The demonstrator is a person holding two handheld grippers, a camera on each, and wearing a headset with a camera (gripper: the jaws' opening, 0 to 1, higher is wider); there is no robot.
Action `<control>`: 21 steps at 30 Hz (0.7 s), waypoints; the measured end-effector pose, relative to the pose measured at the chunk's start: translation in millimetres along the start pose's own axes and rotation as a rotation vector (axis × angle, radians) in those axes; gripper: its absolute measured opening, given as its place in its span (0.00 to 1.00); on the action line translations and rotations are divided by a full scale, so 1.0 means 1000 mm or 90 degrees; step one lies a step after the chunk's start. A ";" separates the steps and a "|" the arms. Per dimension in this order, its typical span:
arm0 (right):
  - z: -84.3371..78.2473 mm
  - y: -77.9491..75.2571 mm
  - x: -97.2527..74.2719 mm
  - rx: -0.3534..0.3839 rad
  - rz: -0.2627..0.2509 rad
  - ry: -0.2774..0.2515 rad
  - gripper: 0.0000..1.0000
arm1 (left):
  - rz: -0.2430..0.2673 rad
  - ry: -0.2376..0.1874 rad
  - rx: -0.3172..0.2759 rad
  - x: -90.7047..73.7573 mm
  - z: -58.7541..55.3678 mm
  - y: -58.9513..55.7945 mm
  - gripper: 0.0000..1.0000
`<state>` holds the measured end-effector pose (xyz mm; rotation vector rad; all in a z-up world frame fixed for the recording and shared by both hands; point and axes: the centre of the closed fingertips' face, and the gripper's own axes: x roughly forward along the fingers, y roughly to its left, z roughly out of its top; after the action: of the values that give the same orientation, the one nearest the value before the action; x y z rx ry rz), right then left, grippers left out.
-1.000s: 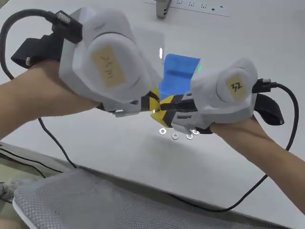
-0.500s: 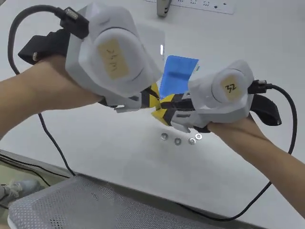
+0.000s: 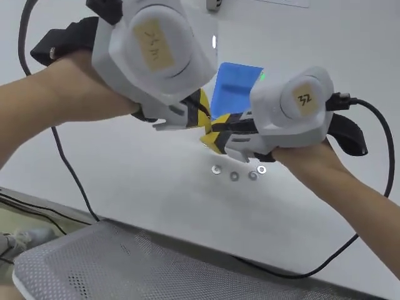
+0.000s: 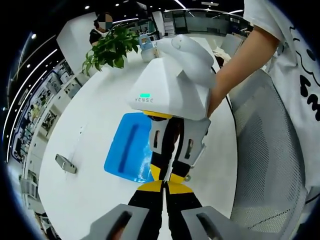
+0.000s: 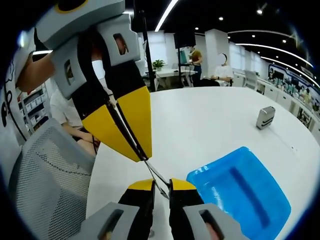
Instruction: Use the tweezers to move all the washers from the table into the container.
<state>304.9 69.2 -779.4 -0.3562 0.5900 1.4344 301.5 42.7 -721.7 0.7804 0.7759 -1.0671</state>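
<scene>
Glossy blue plastic container (image 3: 234,87); shiny metal washers (image 3: 234,176), tweezers (image 5: 132,137); smooth white table (image 3: 156,181).

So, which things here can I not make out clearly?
- Tweezers: lower end hidden between the jaws of the right gripper, right gripper view.
- Washers: four show in the head view; the right gripper may cover more.
- Container: the left gripper covers part of its inside, head view; contents unknown.
</scene>
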 end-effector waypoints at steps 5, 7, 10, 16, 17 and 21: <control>0.001 0.001 0.001 -0.006 -0.001 0.002 0.07 | 0.000 0.005 0.002 -0.001 -0.001 0.001 0.00; 0.002 0.001 0.001 -0.004 -0.001 0.000 0.07 | 0.001 0.007 0.004 -0.001 -0.001 0.001 0.00; 0.001 -0.002 0.002 0.010 0.002 -0.006 0.07 | 0.001 0.000 -0.002 -0.001 -0.001 0.002 0.00; 0.006 0.000 0.001 -0.009 -0.003 -0.004 0.07 | 0.002 0.004 0.002 -0.005 0.002 0.001 0.00; 0.004 0.000 0.004 -0.002 0.004 -0.002 0.07 | 0.000 0.009 0.003 -0.004 -0.001 0.001 0.00; 0.002 -0.001 0.006 -0.007 0.004 0.006 0.08 | 0.001 -0.002 -0.010 -0.001 -0.002 0.001 0.00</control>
<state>306.2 74.9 -781.0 -0.3705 0.5906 1.4427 301.9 44.8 -721.7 0.7661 0.7798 -1.0595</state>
